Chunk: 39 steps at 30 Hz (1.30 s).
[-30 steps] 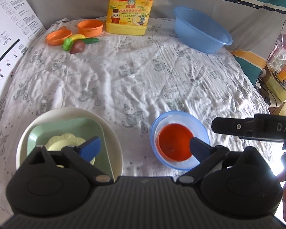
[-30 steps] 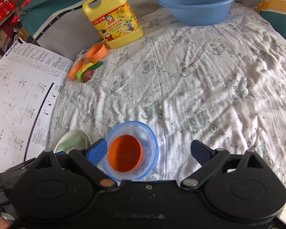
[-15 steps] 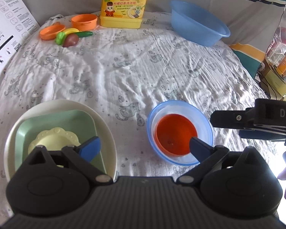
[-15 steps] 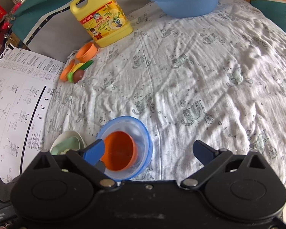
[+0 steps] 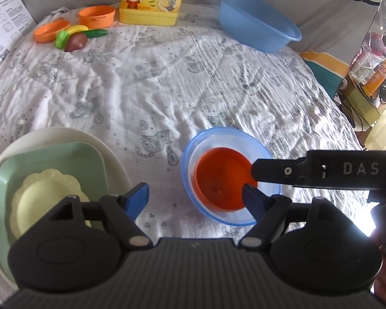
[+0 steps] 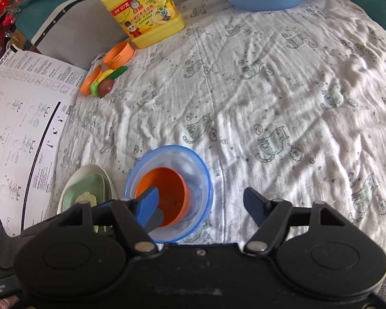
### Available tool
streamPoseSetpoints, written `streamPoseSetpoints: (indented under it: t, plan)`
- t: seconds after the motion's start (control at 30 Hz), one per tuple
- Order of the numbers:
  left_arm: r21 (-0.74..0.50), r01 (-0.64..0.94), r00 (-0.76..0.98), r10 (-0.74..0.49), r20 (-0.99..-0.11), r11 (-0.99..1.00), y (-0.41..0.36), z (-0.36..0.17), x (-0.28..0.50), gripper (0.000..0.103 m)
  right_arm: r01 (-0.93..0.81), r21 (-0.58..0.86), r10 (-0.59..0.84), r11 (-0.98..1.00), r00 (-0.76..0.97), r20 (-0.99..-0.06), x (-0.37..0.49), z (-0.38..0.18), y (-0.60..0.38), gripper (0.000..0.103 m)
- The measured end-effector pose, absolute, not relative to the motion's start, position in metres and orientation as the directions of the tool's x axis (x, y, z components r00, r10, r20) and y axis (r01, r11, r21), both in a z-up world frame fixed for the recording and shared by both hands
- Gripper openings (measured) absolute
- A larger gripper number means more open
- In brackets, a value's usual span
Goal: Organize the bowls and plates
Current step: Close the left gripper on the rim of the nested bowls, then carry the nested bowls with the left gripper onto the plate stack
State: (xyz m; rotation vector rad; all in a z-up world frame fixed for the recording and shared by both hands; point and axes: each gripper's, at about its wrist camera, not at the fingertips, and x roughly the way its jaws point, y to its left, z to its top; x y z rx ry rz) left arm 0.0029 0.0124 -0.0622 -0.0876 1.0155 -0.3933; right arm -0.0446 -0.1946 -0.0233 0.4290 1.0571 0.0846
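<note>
Both grippers' fingers [image 5: 137, 197] just narrowed, still released, grasping nothing, over orange bowl [image 5: 220, 179]

A: White cloth [image 5: 167, 90] over the worktop, crinkled, printed with small grey-green cats and dots.
B: Near centre, a clear bowl [image 5: 230, 177] rimmed in blue, with an orange bowl [image 5: 220, 180] nested inside.
A: Near left, a cream plate [image 5: 110, 154], a mint-green square dish [image 5: 64, 164] on it, then a pale yellow scalloped plate [image 5: 41, 193].
B: Far right, a plain light-blue basin [image 5: 257, 31]. Far centre, a yellow detergent jug [image 6: 144, 15], cartoon label with lemon slices.
A: Far left, two orange toy dishes [image 5: 96, 15], plus green, yellow and maroon toy vegetables [image 5: 74, 37].
B: Black hand-held gripper bodies, blue fingertips [image 5: 137, 198].
</note>
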Motion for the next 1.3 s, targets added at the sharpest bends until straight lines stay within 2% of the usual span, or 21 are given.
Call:
streamPoseSetpoints:
  t: [0.13, 0.23, 0.3, 0.33, 0.4, 1.0, 1.3]
  plan:
    - [-0.278, 0.291, 0.45, -0.388, -0.805, 0.915, 0.011, -0.065, 0.006, 0.067, 0.118, 0.372, 0.272, 0.92, 0.491, -0.828, -0.042, -0.025, -0.191, 0.058]
    - [-0.292, 0.299, 0.438, -0.403, -0.803, 0.908, 0.009, -0.067, 0.008, 0.057, 0.108, 0.363, 0.27, 0.926, 0.485, -0.832, -0.04, -0.025, -0.188, 0.048]
    - [-0.304, 0.303, 0.431, -0.414, -0.802, 0.903, 0.009, -0.068, 0.009, 0.044, 0.1, 0.357, 0.269, 0.929, 0.482, -0.834, -0.039, -0.026, -0.186, 0.041]
    - [-0.306, 0.303, 0.429, -0.416, -0.802, 0.902, 0.009, -0.068, 0.01, 0.042, 0.094, 0.352, 0.267, 0.931, 0.48, -0.835, -0.038, -0.027, -0.184, 0.038]
    - [-0.293, 0.301, 0.432, -0.403, -0.807, 0.908, 0.008, -0.069, 0.01, 0.038, 0.086, 0.333, 0.254, 0.939, 0.483, -0.838, -0.038, -0.027, -0.181, 0.037]
    - [-0.294, 0.271, 0.425, -0.388, -0.818, 0.917, 0.018, -0.058, 0.011, 0.035, 0.033, 0.236, 0.192, 0.971, 0.482, -0.855, -0.03, -0.01, -0.159, 0.035]
    - [-0.244, 0.212, 0.466, -0.317, -0.826, 0.946, 0.052, -0.034, 0.013, 0.035, -0.037, 0.264, 0.252, 0.964, 0.448, -0.858, -0.013, 0.004, -0.122, 0.035]
